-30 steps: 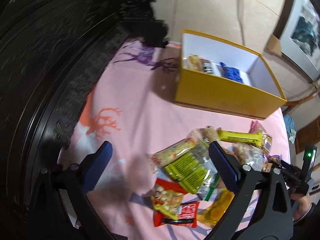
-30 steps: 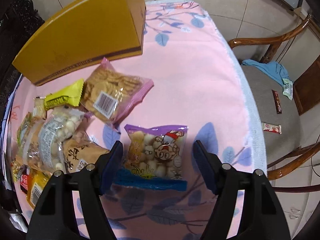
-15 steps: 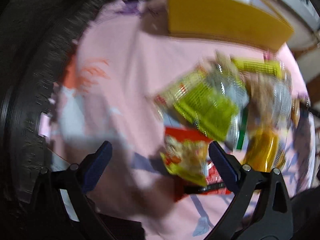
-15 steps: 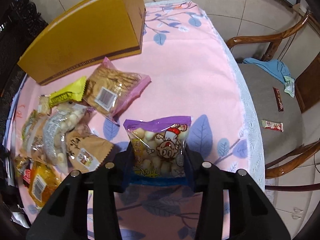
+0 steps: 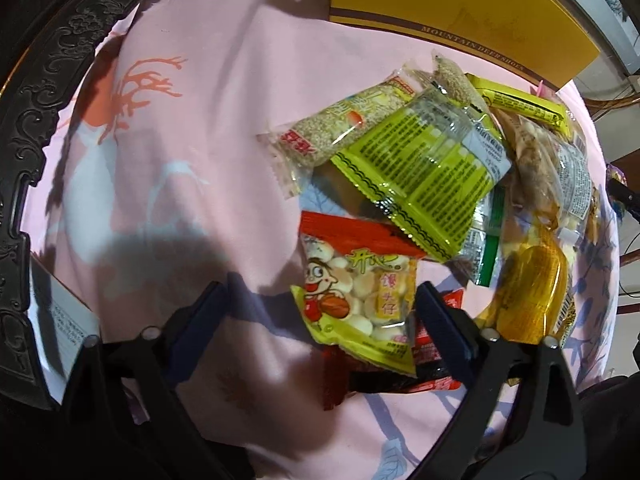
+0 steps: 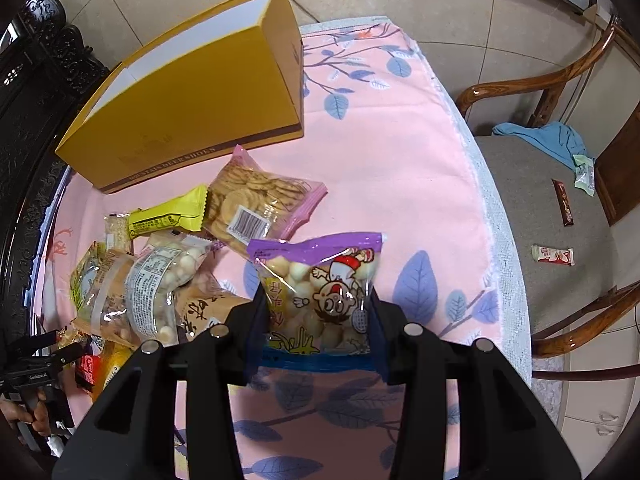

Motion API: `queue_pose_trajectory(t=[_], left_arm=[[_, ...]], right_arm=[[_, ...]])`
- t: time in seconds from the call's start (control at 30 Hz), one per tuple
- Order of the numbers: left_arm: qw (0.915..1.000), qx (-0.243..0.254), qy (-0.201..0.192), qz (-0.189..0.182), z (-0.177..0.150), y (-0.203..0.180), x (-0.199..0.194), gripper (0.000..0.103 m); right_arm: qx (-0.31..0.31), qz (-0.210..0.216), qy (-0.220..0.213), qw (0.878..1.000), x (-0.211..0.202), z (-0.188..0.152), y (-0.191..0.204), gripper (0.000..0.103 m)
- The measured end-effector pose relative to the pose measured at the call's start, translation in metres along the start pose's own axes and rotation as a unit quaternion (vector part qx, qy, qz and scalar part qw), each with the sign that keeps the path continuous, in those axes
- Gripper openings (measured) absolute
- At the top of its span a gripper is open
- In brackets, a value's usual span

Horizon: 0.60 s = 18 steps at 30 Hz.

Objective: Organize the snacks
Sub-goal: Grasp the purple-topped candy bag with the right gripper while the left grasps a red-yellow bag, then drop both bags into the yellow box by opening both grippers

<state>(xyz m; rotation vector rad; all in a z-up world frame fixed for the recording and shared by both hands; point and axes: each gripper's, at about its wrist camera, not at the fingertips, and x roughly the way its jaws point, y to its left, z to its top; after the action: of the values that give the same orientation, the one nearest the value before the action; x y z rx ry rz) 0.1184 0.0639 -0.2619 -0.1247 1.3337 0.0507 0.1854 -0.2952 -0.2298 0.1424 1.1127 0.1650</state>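
Right tool [image 6: 318,320]: fingers pressed against both side edges of the purple bag [image 6: 320,284] of round puffs; bag stands upright between them, its lower seal at the tool's throat, top seal toward 12 o'clock. Judged a firm grip.

Key relation: the yellow box [image 6: 192,108] lies at about 11 o'clock from the right tool, well apart, past the biscuit bag [image 6: 256,208] and the yellow bar [image 6: 168,218]. Box long axis runs from 8 o'clock to 1 o'clock in this view; its open top faces up and away, white inner wall visible. Judgement: the bag must go up and over the near wall, then down inside. The right tool is the loaded one, so this move belongs to it.

Left tool [image 5: 320,304]: wide apart, gripping nothing. The red-and-yellow puff bag [image 5: 356,300] lies between its fingers, crowding the right one; contact cannot be told. Box from here at 1 o'clock, far side of the pile.

View differences: the left view shows the green packet [image 5: 420,176] and sesame bar [image 5: 340,128] on the pink desk [image 5: 192,128], hardly readable from the right. Only the right view shows the box opening and the chair [image 6: 560,208] with stray wrappers. Box contents hidden in both.
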Motion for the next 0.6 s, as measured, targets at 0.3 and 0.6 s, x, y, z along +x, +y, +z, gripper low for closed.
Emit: queue_pose_trajectory(t=[0.3, 0.6], left_arm=[[0.9997, -0.008, -0.008, -0.023, -0.007, 0.016, -0.003, 0.041], [0.9984, -0.015, -0.042, -0.036, -0.019, 0.024, -0.036, 0.040]], right_arm=[[-0.007, 0.007, -0.013, 1.000, -0.013, 0.002, 0.003, 0.044], [-0.019, 0.015, -0.028, 0.999, -0.030, 0.008, 0.013, 0.044]])
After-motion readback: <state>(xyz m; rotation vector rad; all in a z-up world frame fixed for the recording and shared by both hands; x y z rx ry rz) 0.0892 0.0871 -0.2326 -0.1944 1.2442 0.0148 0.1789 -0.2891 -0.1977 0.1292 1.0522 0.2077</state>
